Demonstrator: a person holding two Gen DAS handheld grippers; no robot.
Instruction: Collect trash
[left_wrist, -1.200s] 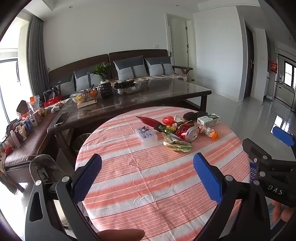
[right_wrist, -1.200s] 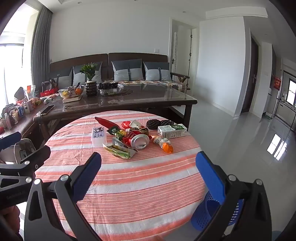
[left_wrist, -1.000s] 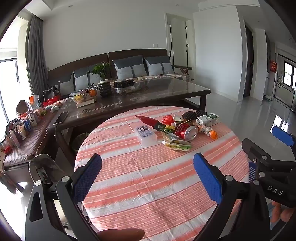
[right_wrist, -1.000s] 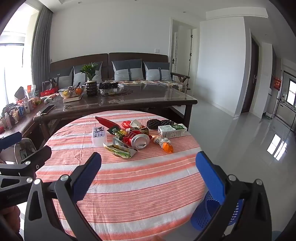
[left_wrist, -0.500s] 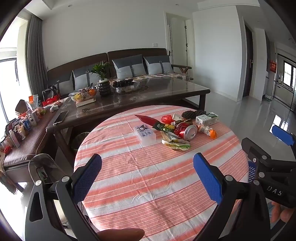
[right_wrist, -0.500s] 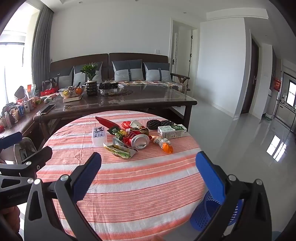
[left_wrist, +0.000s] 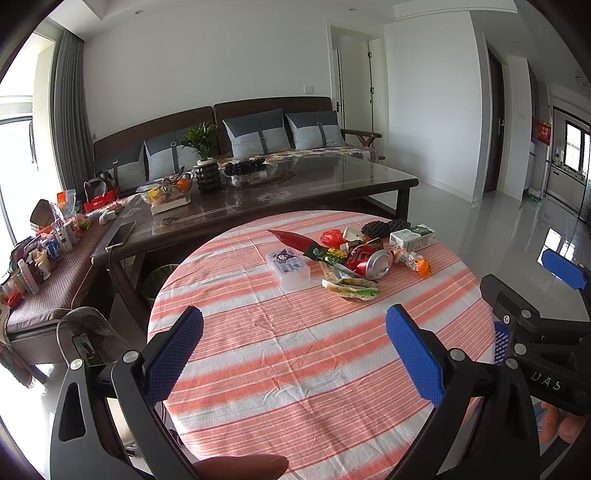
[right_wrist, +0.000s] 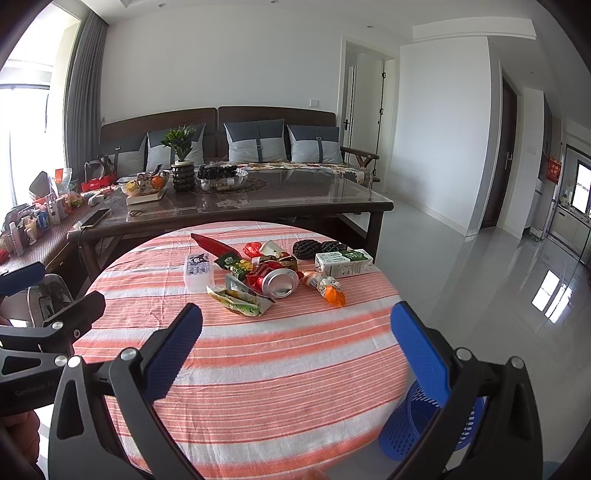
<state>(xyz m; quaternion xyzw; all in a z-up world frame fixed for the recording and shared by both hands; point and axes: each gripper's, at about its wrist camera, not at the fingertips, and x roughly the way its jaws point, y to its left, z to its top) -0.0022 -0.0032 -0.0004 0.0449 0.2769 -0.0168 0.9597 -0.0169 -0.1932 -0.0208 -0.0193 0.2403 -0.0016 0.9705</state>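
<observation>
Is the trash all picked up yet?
Not yet. Nothing looks collected: the can, carton and wrappers lie on the table. The left gripper and right gripper are open and empty. All trash must go in the basket.

Left hand-held gripper (left_wrist: 295, 347) held wide open above a round striped tabletop (left_wrist: 295, 369).

Its blue-padded fingers frame bare cloth near the tabletop's front edge, touching nothing. Farther back lies a trash cluster: a red can (left_wrist: 371, 261) on its side, a green-yellow wrapper (left_wrist: 352, 288) just in front of it, a clear plastic box (left_wrist: 288, 266) to the left, a white-green carton (left_wrist: 413, 236) behind. The right hand-held gripper (left_wrist: 535, 314) shows at the right edge.
</observation>
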